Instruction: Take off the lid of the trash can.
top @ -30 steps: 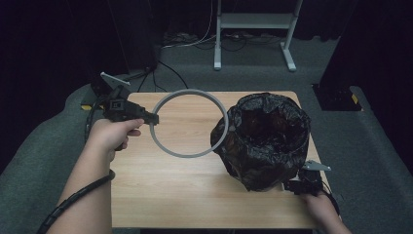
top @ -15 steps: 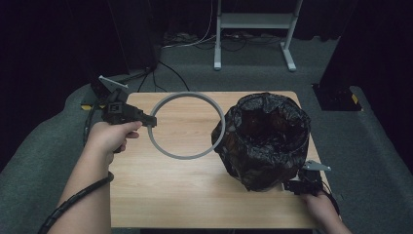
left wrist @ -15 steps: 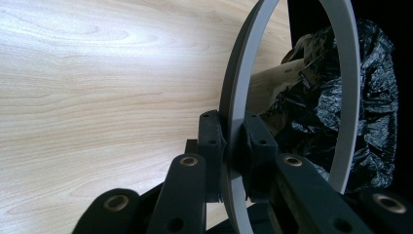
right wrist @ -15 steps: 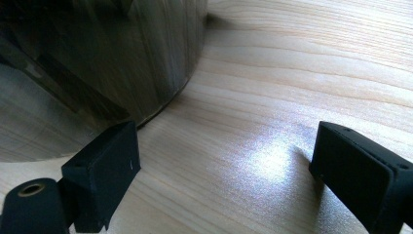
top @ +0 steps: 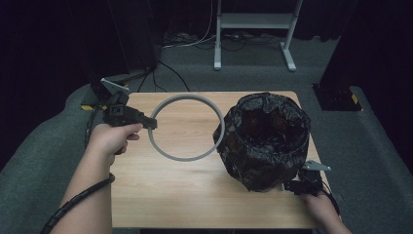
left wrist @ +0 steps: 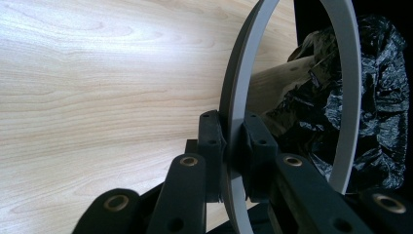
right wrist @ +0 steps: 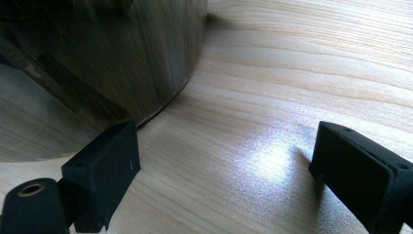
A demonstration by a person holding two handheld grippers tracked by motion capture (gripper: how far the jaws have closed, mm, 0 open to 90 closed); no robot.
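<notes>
High view: left tool [top: 152, 123] pinching grey ring [top: 186, 127] by its left rim; bag-lined bin [top: 265, 139] lies rightward; right tool [top: 290, 186] spread at bin's base.

No readable text, labels, brands, numbers or signs on anything in view

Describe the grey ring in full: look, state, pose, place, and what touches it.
The grey ring is a thin, flat, matte hoop with an open centre, plastic by its look. The left gripper is shut on its rim at the left side, the two pads pinching the band between them, as the left gripper view shows close up. It sits over the wooden table, left of the bin lined with a black bag, its right edge close to the bag; contact there cannot be told.
</notes>
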